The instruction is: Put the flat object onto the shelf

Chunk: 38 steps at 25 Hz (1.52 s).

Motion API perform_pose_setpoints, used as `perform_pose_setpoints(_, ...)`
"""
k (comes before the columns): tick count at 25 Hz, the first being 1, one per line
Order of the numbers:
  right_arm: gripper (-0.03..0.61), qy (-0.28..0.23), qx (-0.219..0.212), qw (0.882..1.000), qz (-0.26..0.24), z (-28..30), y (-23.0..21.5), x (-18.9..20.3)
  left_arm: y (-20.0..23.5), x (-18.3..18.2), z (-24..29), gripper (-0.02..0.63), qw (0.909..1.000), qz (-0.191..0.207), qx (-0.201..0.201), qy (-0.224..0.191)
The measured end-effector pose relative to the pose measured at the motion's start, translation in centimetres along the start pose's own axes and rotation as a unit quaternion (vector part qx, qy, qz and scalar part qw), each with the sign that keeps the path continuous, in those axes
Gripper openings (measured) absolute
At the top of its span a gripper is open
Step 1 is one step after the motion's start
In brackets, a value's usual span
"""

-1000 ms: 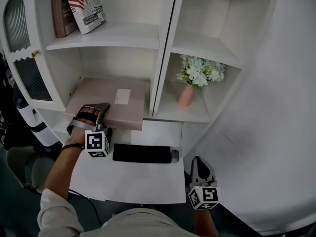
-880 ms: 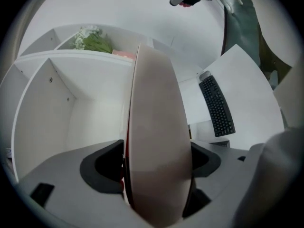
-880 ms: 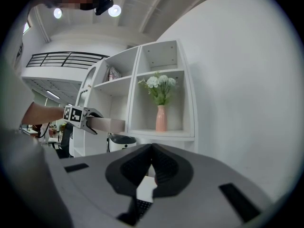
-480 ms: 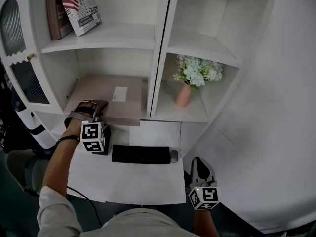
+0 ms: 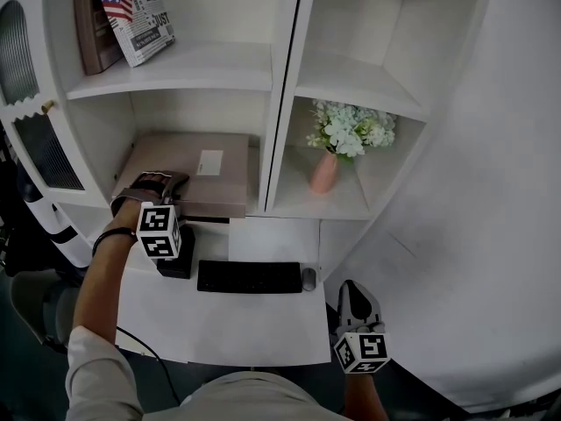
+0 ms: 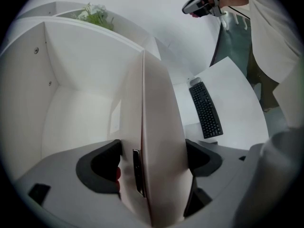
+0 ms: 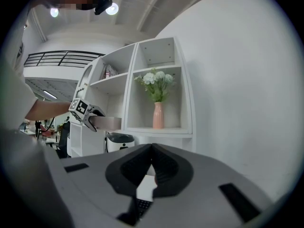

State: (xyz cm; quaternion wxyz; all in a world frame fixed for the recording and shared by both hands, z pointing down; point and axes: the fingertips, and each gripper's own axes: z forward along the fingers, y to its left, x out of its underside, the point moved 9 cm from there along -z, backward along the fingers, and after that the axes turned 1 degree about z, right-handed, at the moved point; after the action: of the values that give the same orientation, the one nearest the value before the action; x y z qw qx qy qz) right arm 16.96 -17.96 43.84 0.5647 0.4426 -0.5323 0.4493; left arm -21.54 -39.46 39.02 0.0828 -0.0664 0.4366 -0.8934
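The flat object is a slim beige box with a white label, lying in the lower left compartment of the white shelf; its near edge sticks out slightly. My left gripper is at its near left corner. In the left gripper view the flat object stands edge-on between the jaws of the left gripper. Those jaws have just been opening and the pads no longer press on it. My right gripper hangs low at the right of the desk, shut and empty.
A pink vase of pale flowers fills the lower right compartment. Books and a newsprint box lean on the upper left shelf. A black keyboard and mouse lie on the white desk below.
The left gripper has pushed the flat object deeper into the compartment, so less of it overhangs the shelf edge. The right gripper has stayed where it was.
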Motion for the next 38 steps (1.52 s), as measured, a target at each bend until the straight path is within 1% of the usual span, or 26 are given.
perform_pose_setpoints(4, 0.003, 0.001, 0.002, 1.0, 0.0, 0.3, -0.1, 0.1, 0.6, 0.3, 0.5, 0.402, 1.0, 0.001, 0.001, 0.004)
perform_pose_setpoints(9, 0.003, 0.003, 0.005, 1.0, 0.0, 0.6, -0.1, 0.1, 1.3, 0.6, 1.0, 0.414, 0.9995, -0.015, 0.027, 0.005)
perform_pose_setpoints(16, 0.003, 0.005, 0.001, 1.0, 0.002, 1.1, 0.1, 0.2, 1.9, 0.8, 1.3, 0.434, 0.9984, -0.027, 0.05, -0.004)
perform_pose_setpoints(23, 0.003, 0.005, -0.003, 1.0, -0.001, 1.3, 0.2, 0.0, 1.6, 0.9, 0.9, 0.434, 0.9989, -0.032, 0.03, -0.015)
perform_pose_setpoints(29, 0.003, 0.001, -0.011, 1.0, -0.003, 1.3, 0.5, -0.3, 1.5, 0.3, -0.9, 0.434, 0.9975, -0.053, 0.002, -0.047)
perform_pose_setpoints(31, 0.004, -0.001, -0.014, 1.0, -0.003, 1.2, 0.6, -0.4, 1.4, 0.1, -1.8, 0.434, 0.9956, -0.068, -0.012, -0.063)
perform_pose_setpoints(34, 0.003, -0.004, -0.02, 1.0, -0.004, 1.2, 0.6, -0.6, 1.5, 0.1, -3.1, 0.433, 0.9885, -0.114, -0.039, -0.091)
perform_pose_setpoints(36, 0.003, -0.006, -0.026, 1.0, -0.004, 1.2, 0.8, -0.7, 1.6, 0.2, -4.0, 0.433, 0.9804, -0.154, -0.058, -0.109)
perform_pose_setpoints(38, 0.003, -0.008, -0.034, 0.999, -0.004, 1.2, 1.2, -0.8, 1.6, 0.3, -4.9, 0.433, 0.9687, -0.199, -0.069, -0.131)
